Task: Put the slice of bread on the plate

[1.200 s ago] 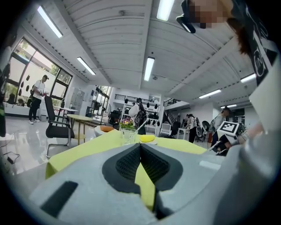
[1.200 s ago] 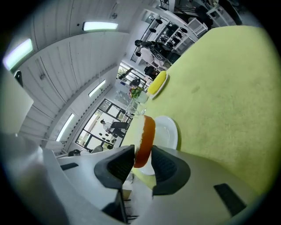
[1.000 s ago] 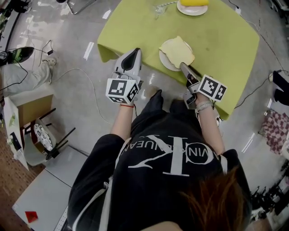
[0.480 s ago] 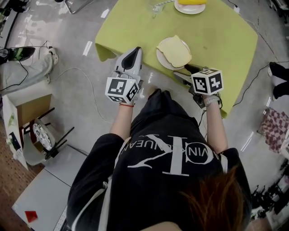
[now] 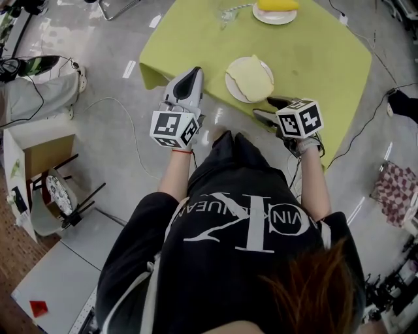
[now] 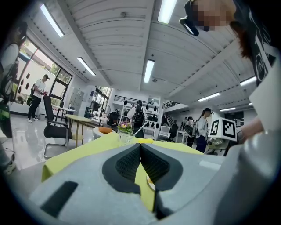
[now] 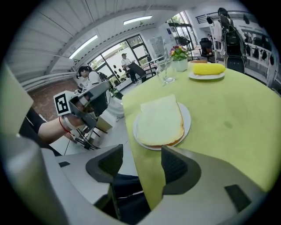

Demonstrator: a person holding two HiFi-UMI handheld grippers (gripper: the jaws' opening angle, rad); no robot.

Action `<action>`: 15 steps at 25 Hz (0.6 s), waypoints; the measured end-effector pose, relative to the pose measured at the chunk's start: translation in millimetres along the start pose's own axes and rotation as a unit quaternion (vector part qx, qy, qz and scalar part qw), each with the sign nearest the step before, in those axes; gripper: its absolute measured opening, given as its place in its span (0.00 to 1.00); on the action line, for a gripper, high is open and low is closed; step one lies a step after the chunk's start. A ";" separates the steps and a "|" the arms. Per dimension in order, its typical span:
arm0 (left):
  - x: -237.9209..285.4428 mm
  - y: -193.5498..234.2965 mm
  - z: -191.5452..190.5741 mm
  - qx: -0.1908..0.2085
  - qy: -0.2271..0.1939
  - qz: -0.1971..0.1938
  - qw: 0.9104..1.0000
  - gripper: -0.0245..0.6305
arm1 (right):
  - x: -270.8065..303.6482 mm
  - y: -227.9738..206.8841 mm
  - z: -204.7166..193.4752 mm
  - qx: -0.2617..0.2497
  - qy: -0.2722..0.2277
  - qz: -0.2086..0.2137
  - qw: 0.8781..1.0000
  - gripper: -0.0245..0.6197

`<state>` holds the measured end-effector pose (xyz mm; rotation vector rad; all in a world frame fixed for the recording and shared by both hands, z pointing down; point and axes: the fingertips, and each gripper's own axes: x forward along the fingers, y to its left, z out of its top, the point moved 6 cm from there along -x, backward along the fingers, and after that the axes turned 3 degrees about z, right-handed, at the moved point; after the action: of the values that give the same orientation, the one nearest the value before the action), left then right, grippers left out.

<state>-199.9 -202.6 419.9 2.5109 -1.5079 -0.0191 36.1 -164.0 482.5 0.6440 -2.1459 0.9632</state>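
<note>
The pale slice of bread (image 5: 250,77) lies flat on a white plate (image 5: 230,85) near the front edge of the green table. In the right gripper view the bread (image 7: 160,119) covers most of the plate (image 7: 187,115). My right gripper (image 5: 263,108) is just short of the plate and apart from it, pointing down at the table edge. It (image 7: 142,162) stands open; its jaws have just been opening and then drew in slightly, with nothing between them. My left gripper (image 5: 194,72) hovers off the table's left corner, and its jaws (image 6: 140,147) are shut and empty.
The green cloth-covered table (image 5: 320,59) also holds a second plate with a yellow item (image 5: 277,9) and a glass (image 5: 228,12) at the far side. A cardboard box (image 5: 39,153) and cables lie on the floor to the left. People and chairs stand in the room beyond.
My right gripper let go of the bread, rolled, and drew back from the plate toward the table's near edge. The bread stays on the plate. The left gripper has not moved.
</note>
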 end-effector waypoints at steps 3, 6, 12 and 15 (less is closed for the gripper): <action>5.1 -4.4 1.7 0.001 -0.001 -0.003 1.000 0.04 | -9.9 -2.2 3.2 -0.008 -0.026 0.001 1.000 0.36; 9.9 -10.5 4.7 0.005 -0.003 -0.008 1.000 0.04 | -19.9 -6.7 5.8 -0.015 -0.052 -0.001 0.999 0.24; 12.3 -15.1 12.1 0.016 -0.002 -0.003 1.000 0.04 | -37.2 -14.3 16.5 -0.029 -0.115 -0.025 0.993 0.05; 12.4 -14.3 16.2 0.021 -0.004 0.003 1.000 0.04 | -45.1 -16.3 24.6 -0.037 -0.150 -0.036 0.987 0.04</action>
<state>-183.5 -209.8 402.6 2.5415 -1.5338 0.0024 66.3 -186.2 443.8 0.8678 -2.3889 0.7835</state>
